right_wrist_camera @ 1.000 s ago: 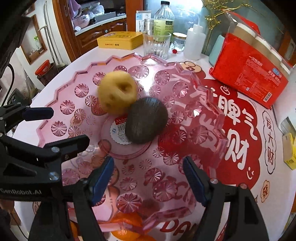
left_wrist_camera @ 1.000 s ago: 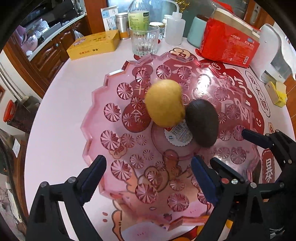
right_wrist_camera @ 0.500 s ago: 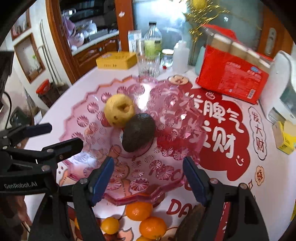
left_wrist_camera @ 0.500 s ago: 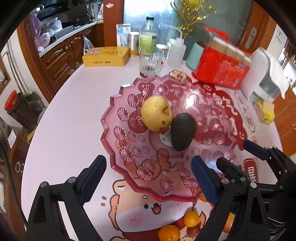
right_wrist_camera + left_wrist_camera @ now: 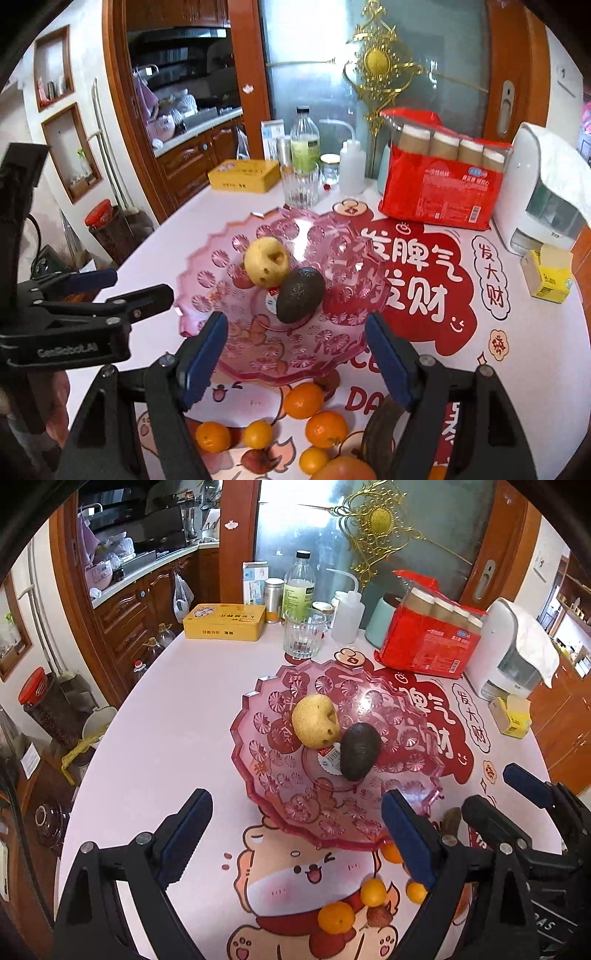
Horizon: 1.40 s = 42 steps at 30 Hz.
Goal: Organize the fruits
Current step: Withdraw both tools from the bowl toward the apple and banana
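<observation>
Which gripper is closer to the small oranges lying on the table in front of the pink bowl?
Right. The right gripper hangs just above the oranges; the left gripper sits off to their left, jaws open.

A reddish fruit [image 5: 345, 469] is cut off by the right wrist view's bottom edge

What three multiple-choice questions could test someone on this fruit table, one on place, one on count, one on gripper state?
1. Where is the avocado?
A. in the pink bowl
B. on the yellow tin
C. in the glass

2. How many fruits lie in the bowl?
A. two
B. four
C. none

3. How is the right gripper?
A. shut on an orange
B. open, empty
C. shut on the bowl

Answers: 1 A, it rests beside the yellow pear inside the bowl; 2 A, only pear and avocado; 3 B, nothing sits between its pads.
</observation>
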Tool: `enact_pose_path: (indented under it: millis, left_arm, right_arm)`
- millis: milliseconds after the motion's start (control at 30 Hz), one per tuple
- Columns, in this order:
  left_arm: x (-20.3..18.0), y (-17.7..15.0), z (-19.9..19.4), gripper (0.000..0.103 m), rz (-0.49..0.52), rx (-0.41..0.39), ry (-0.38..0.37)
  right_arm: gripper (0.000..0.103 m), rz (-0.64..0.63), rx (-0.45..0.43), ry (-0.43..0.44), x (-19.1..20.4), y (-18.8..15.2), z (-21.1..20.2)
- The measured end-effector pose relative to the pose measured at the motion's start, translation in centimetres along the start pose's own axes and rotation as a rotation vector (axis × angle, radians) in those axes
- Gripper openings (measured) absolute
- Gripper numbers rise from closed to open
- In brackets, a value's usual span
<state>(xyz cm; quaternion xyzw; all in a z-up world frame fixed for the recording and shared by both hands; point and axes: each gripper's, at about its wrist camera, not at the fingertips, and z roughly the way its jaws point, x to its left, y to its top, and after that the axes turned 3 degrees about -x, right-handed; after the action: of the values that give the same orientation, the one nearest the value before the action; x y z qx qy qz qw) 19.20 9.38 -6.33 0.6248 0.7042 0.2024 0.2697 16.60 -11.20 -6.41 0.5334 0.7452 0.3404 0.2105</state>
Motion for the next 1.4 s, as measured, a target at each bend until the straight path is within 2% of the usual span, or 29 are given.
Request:
enact_pose_path:
  millis: [167, 367, 700, 1000, 1400]
  left_arm:
    - [-0.6, -0.6, -2.6, 0.092, 0.038, -0.029, -0.004]
    - [-1.3, -1.3, -5.4, 0.092, 0.050, -0.031, -0.054]
    - [-2.9, -2.4, -7.7, 0.093, 0.077, -0.037, -0.085]
    - [-4.1, -4.3, -7.5, 0.093, 0.115, -0.020, -0.085]
    - [-4.6, -8.7, -3.1, 0.093, 0.149, 0.094, -0.092]
  right_arm:
    - [0.077, 0.001, -0.014, 0.009, 0.8, -0.4, -2.8]
    - [0.077, 0.068, -0.021, 0.010, 0.3, -1.1, -5.5]
    - [0.077, 0.127, -0.069, -0.079, -1.3, -2.5, -9.9]
    - [0.077, 0.171, -0.096, -0.152, -3.4, -5.0, -12.1]
    - [0.077, 0.225, -0.037, -0.200, -5.8, -10.2, -11.4]
